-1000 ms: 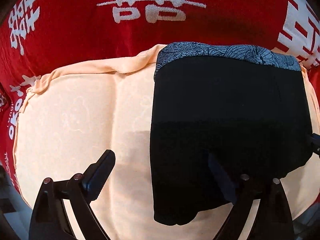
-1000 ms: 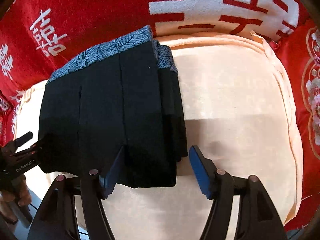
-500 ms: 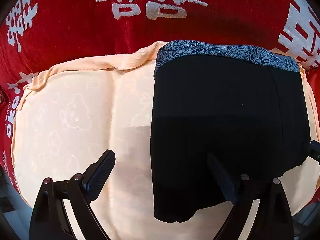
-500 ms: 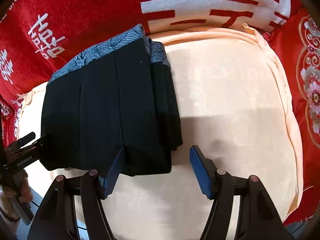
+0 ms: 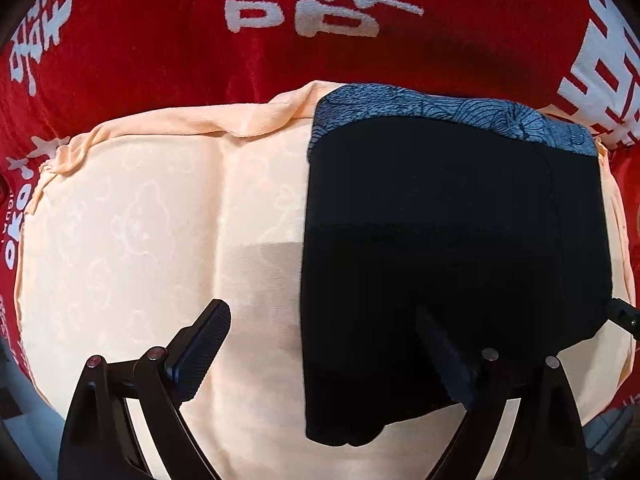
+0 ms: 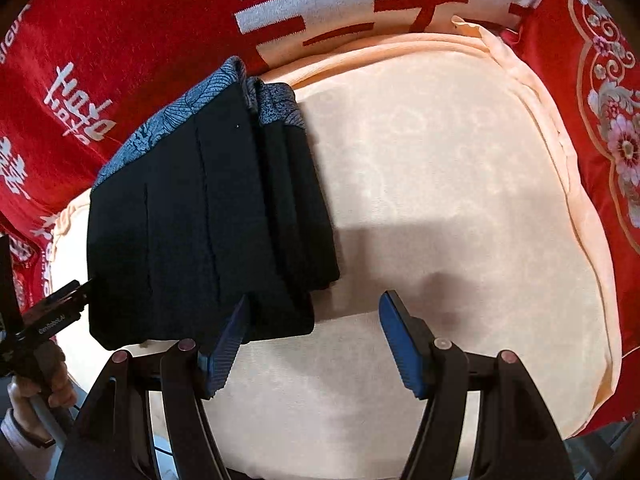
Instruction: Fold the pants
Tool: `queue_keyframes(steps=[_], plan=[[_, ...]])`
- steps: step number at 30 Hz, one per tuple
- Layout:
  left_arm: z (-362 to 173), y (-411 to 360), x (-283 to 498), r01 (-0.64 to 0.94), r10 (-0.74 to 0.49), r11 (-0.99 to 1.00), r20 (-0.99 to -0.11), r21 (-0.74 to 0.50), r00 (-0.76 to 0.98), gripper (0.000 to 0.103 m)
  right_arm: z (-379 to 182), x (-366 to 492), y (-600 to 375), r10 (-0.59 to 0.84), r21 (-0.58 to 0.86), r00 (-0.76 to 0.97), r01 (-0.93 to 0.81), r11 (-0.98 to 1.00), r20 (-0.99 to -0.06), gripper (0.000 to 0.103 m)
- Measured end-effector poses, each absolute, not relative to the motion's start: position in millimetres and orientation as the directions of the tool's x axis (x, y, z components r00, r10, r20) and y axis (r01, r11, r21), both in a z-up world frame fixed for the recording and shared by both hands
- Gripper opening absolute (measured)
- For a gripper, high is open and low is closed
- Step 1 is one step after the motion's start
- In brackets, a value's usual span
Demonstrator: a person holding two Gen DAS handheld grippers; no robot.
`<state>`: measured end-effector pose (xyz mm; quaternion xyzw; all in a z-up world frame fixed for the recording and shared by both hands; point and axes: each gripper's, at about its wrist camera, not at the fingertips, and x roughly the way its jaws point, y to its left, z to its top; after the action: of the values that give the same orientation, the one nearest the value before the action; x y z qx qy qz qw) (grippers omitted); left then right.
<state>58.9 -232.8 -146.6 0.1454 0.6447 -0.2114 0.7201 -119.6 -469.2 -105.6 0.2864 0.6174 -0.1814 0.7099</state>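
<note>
Looking down, you see the folded black pants (image 5: pixel 452 240) lying on the peach pillow (image 5: pixel 132 232), with a red blanket (image 5: pixel 160 64) around it. Your left claw (image 5: pixel 332 356) and right claw (image 6: pixel 312 340) both gape wide, holding nothing.

We count one pair of black pants (image 5: pixel 452 240), folded into a single stack, with one patterned grey waistband (image 5: pixel 448 114) along its far edge; the right wrist view shows at least three layers at the folded side. We count one peach cloth (image 6: pixel 460 200) beneath it and one red bedspread (image 5: pixel 200 64) with white characters under that. We count two tongs: the left tongs (image 5: pixel 326 354) and the right tongs (image 6: pixel 314 342), each with two fingers. One hand (image 6: pixel 52 376) is visible, at the left edge of the right wrist view.
</note>
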Motion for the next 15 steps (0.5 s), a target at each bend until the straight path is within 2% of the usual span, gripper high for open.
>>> queue_keyframes(steps=[7,9,15], plan=[[-143.7,-244.0,62.7,0.495,-0.134,0.865,-0.989,-0.086,0.062,0.095,-101.6,-123.3,-477.7,0.159,0.266,0.224,0.607,0.749,-0.961,0.071],[-143.2,-248.8,63.2,0.497,-0.136,0.863,-0.989,-0.088,0.059,0.095,-100.6,-123.4,-479.9,0.169,0.278,0.233,0.603,0.747,-0.958,0.082],[-141.7,-256.8,65.4,0.493,-0.136,0.865,-0.989,-0.093,0.052,0.095,-103.7,-114.2,-486.0,0.184,0.298,0.245,0.596,0.746,-0.952,0.082]])
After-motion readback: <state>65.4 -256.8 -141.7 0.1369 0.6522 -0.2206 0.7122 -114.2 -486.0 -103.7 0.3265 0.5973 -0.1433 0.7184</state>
